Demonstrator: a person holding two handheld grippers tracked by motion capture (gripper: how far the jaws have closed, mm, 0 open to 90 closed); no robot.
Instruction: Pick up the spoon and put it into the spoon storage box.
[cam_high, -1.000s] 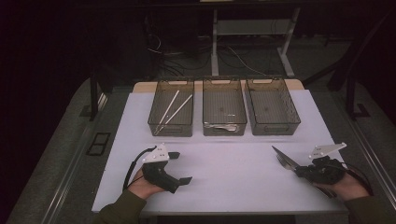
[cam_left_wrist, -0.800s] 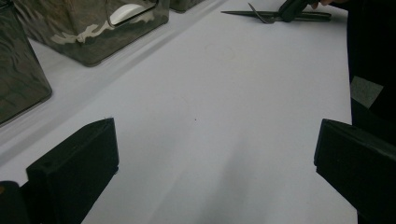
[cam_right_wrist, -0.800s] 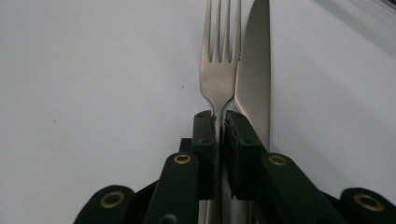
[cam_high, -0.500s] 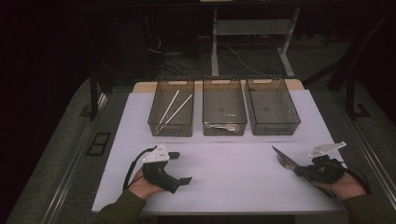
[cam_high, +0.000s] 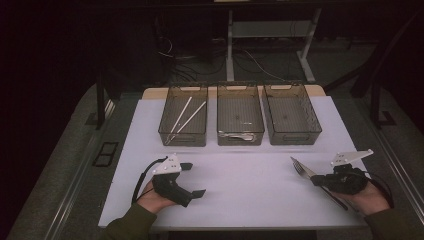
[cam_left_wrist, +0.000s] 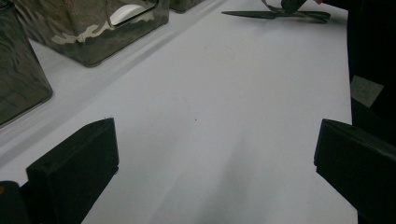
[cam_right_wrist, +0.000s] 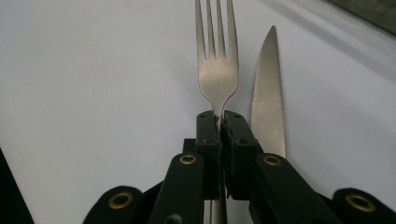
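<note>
My right gripper (cam_right_wrist: 220, 122) is shut on the neck of a metal fork (cam_right_wrist: 217, 70), whose tines point away over the white table. A table knife (cam_right_wrist: 268, 98) lies flat just right of the fork, blade pointing the same way. In the high view the right gripper (cam_high: 320, 179) sits at the front right with the fork (cam_high: 299, 167) sticking out toward the left. My left gripper (cam_high: 192, 179) rests at the front left, wide open and holding nothing. In its own view the left gripper (cam_left_wrist: 215, 172) has bare table between its jaws, and the knife (cam_left_wrist: 252, 14) lies far off.
Three clear bins stand in a row at the back. The left bin (cam_high: 166, 131) holds white chopsticks (cam_high: 186, 116), the middle bin (cam_high: 222, 133) holds a spoon (cam_high: 239, 135), and the right bin (cam_high: 316, 125) looks empty. The white table (cam_high: 250, 180) stretches between the two hands.
</note>
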